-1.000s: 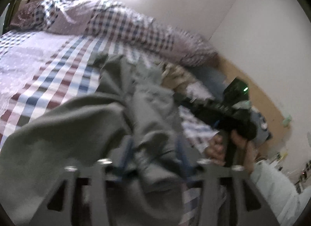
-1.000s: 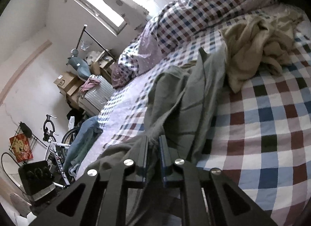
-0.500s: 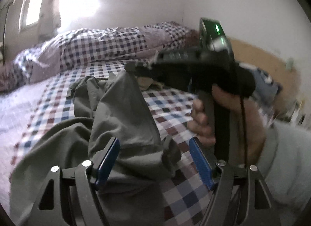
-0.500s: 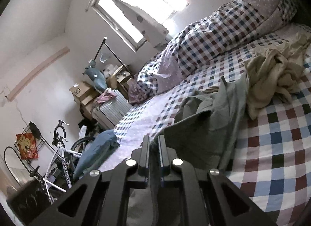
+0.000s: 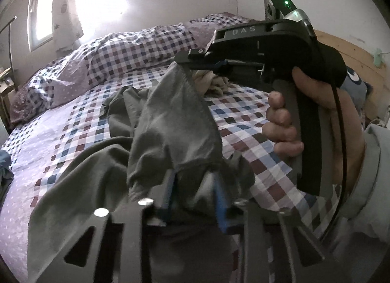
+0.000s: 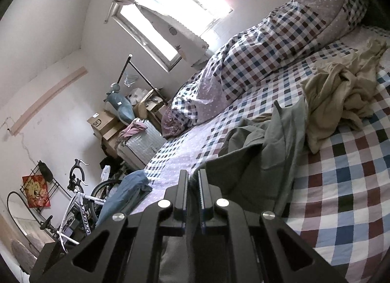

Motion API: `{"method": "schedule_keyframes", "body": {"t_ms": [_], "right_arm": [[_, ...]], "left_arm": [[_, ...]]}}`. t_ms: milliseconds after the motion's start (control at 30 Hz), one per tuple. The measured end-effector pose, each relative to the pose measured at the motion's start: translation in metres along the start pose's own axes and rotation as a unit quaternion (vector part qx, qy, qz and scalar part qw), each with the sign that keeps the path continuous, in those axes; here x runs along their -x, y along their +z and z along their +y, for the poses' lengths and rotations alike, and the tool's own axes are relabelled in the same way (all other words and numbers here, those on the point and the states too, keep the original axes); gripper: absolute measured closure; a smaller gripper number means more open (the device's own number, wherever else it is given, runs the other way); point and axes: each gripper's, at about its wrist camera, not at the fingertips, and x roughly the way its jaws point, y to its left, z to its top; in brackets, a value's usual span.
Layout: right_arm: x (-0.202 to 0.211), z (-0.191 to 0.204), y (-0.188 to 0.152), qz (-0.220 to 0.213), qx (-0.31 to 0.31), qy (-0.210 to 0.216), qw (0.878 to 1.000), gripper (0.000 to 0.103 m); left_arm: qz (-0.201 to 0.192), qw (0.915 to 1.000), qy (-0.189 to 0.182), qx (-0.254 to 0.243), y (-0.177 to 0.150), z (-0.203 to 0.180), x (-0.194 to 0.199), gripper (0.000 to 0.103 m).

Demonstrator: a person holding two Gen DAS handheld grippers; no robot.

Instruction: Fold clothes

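Grey shirt (image 5: 175, 122): I hold it lifted off the checked bed (image 5: 243, 110) so it hangs free.
Right gripper (image 6: 193, 180): clamped on its hem.
Left gripper (image 5: 195, 193): half-closed around a bunch.

Grey-green garment (image 6: 268, 151), beige clothing (image 6: 341, 93), seemingly blue-red-white checked bedsheet (image 6: 353, 185).

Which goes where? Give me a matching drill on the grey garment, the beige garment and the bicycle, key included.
Things:
1. grey garment
2. beige garment
3. bicycle

Places:
a. on the floor beside the bed
b. pinched in the right gripper
c. crumpled loose on the bed

Pairs: 1-b, 2-c, 3-a
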Motion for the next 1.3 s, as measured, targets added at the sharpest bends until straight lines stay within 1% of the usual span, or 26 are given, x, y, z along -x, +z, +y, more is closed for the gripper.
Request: {"method": "schedule_keyframes", "body": {"t_ms": [67,167,267,300,333,367,400,433,533,600,733,800,1000,1100,1133,1167,1200,1233,1300], "right_arm": [[0.000,-0.002,0.001,0.000,-0.003,-0.002,1.000,0.097],[-0.001,-0.004,0.001,0.004,-0.006,-0.006,1.000,0.095],[-0.007,-0.010,0.000,0.024,-0.012,-0.015,1.000,0.092],[-0.010,-0.012,-0.001,0.032,-0.014,-0.020,0.999,0.087],[-0.013,-0.015,-0.002,0.040,-0.016,-0.025,0.999,0.074],[-0.015,-0.018,-0.003,0.048,-0.018,-0.030,0.998,0.066],[-0.015,-0.020,-0.004,0.050,-0.021,-0.029,0.998,0.053],[-0.015,-0.021,-0.004,0.053,-0.024,-0.025,0.998,0.049],[-0.016,-0.021,-0.004,0.069,-0.025,-0.019,0.997,0.049],[-0.017,-0.018,-0.007,0.079,-0.015,-0.012,0.997,0.049],[-0.018,0.002,-0.013,0.085,0.038,0.001,0.996,0.049],[-0.021,0.011,-0.017,0.092,0.064,0.004,0.994,0.049],[-0.040,0.022,-0.035,0.138,0.109,-0.026,0.984,0.051],[-0.053,0.025,-0.046,0.177,0.140,-0.047,0.973,0.058],[-0.057,0.026,-0.050,0.187,0.150,-0.050,0.969,0.064],[-0.059,0.027,-0.054,0.195,0.160,-0.053,0.966,0.066],[-0.059,0.028,-0.055,0.195,0.164,-0.051,0.966,0.067],[-0.058,0.028,-0.054,0.190,0.161,-0.043,0.967,0.067],[-0.051,0.027,-0.049,0.172,0.141,-0.016,0.975,0.067]], "left_arm": [[-0.002,1.0000,-0.002,0.000,-0.001,0.002,0.002,0.091],[-0.005,0.9999,-0.006,0.010,-0.001,0.009,0.004,0.094],[-0.008,0.9987,-0.023,0.045,-0.002,0.025,0.009,0.095],[-0.010,0.9977,-0.031,0.059,-0.002,0.031,0.010,0.095],[-0.012,0.9966,-0.038,0.073,-0.001,0.037,0.012,0.095],[-0.015,0.9951,-0.044,0.088,-0.001,0.044,0.014,0.095],[-0.019,0.9932,-0.049,0.104,-0.001,0.053,0.016,0.096],[-0.023,0.9912,-0.053,0.119,-0.002,0.061,0.019,0.096],[-0.032,0.9859,-0.055,0.154,-0.003,0.083,0.028,0.097],[-0.035,0.9838,-0.055,0.167,-0.004,0.092,0.031,0.097],[-0.041,0.9796,-0.055,0.189,-0.007,0.107,0.038,0.097],[-0.042,0.9796,-0.052,0.190,-0.009,0.110,0.041,0.097],[-0.049,0.9795,-0.052,0.188,-0.009,0.115,0.047,0.097],[-0.047,0.9794,-0.054,0.189,-0.010,0.116,0.047,0.097],[-0.044,0.9800,-0.052,0.187,-0.010,0.115,0.046,0.097],[-0.043,0.9807,-0.051,0.184,-0.010,0.114,0.045,0.097],[-0.042,0.9813,-0.051,0.181,-0.010,0.112,0.045,0.097],[-0.041,0.9819,-0.050,0.178,-0.010,0.111,0.045,0.097],[-0.038,0.9837,-0.049,0.169,-0.010,0.106,0.043,0.097]]}}
